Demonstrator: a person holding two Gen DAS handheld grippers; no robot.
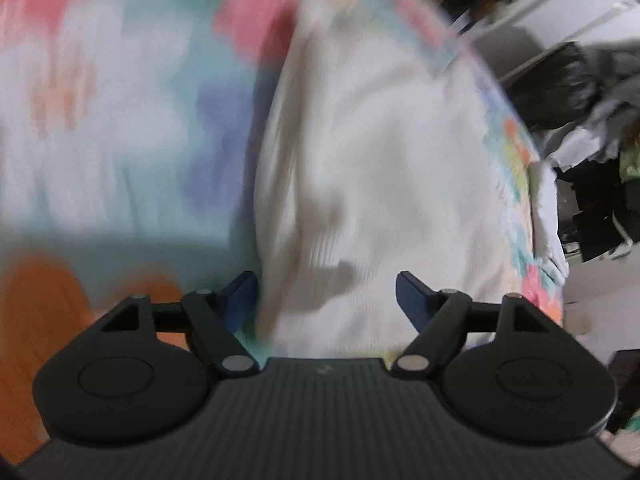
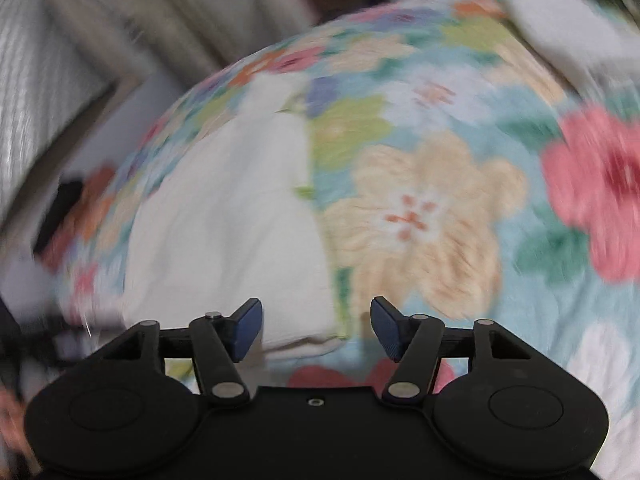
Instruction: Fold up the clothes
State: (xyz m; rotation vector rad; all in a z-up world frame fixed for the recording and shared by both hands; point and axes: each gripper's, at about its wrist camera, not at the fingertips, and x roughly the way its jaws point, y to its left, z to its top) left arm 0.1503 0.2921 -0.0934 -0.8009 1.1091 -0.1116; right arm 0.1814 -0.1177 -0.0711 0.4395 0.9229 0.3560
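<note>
— What is lying under you, biggest thing first?

— One flower-printed bedspread in teal, pink, cream and green (image 2: 420, 208) is covering the whole surface below me, and it is showing again past my other claw (image 1: 120, 120). Both views are blurring, so I am not reading fine detail.

— And the clothes?

— I am counting one garment: a single white ribbed knit piece (image 1: 372, 184), lying flat on the bedspread. In the right wrist view the same white cloth (image 2: 228, 216) is lying left of centre, its straight edge running beside the cream flower.

— Anything else up there?

— One pale folded item (image 2: 572, 36) is sitting at the far right edge of the bedspread; I cannot tell what it is.

— Your claws?

— I am carrying two. My left gripper (image 1: 326, 296) is hanging wide apart over the white cloth, gripping nothing. My right gripper (image 2: 316, 330) is also gaping, empty, over the garment's near corner where it meets the print. Each is showing two blue pads (image 1: 410, 300).
</note>
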